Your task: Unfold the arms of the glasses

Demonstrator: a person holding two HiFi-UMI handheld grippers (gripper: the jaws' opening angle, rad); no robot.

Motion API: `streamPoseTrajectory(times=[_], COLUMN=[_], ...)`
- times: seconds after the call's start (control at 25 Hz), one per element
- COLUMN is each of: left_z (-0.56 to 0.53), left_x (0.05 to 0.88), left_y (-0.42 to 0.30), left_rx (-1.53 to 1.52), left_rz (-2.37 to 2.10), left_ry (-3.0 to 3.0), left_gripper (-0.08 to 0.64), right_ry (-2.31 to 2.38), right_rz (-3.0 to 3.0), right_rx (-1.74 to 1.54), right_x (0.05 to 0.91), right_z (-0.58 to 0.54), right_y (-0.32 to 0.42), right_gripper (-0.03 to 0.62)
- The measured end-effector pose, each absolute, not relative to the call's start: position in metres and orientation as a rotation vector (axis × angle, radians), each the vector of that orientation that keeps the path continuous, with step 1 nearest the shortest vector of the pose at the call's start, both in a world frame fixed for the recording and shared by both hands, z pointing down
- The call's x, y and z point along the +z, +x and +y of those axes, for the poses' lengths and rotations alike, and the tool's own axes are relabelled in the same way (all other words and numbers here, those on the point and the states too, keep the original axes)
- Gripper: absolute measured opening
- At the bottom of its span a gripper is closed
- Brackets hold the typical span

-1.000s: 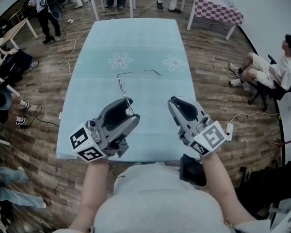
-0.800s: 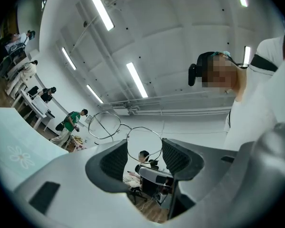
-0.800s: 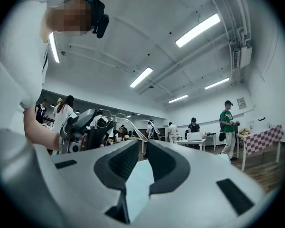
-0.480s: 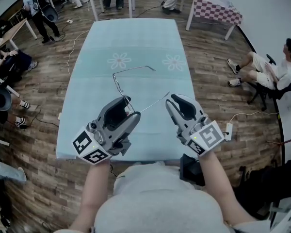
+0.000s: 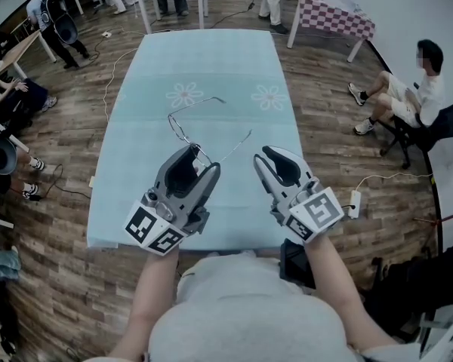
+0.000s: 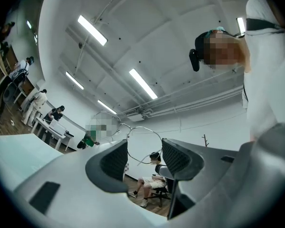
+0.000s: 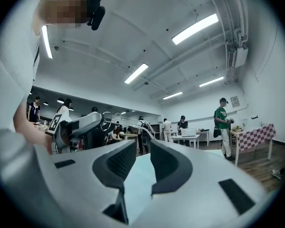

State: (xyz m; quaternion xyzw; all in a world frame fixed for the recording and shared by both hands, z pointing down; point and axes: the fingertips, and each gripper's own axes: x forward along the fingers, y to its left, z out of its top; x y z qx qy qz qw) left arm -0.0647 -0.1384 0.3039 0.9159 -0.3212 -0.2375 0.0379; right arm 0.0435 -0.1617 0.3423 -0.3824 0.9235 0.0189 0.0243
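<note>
1. The left gripper (image 5: 202,159) hangs above the near end of the table (image 5: 211,59); its jaws pinch a lens rim of the wire-framed glasses (image 5: 180,129), which sit clear of the pale blue cloth.
2. Both arms of the glasses stick out from the front; one reaches over the table, the other slants towards the right gripper (image 5: 268,157) without touching it.
3. The right gripper's jaws have just been opening; they stand spread with nothing between them.

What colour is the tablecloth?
Light blue tablecloth with white flower prints; the head view shows it best.
</note>
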Motion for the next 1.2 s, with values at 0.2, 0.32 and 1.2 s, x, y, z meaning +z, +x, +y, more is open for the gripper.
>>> streamPoseTrajectory(times=[0.2,0.32,1.2], left_z=[-0.149,-0.151,-0.156], left_x=[0.311,0.314,0.314], left_y=[-0.064,-0.066,-0.063], left_rx=[-0.678,-0.660,-0.632], left_rz=[-1.144,-1.225,-1.409], left_ry=[2.825,2.833,2.827], left_gripper=[0.236,0.236,0.236], right_ry=[-1.242,-1.263,-1.344], right_rz=[2.863,2.852,2.824], right_rx=[0.076,0.081,0.141], right_x=[0.343,0.342,0.331], right_z=[-0.163,-0.162,-0.159], right_y=[0.046,0.045,0.039], right_gripper=[0.077,0.069,0.008])
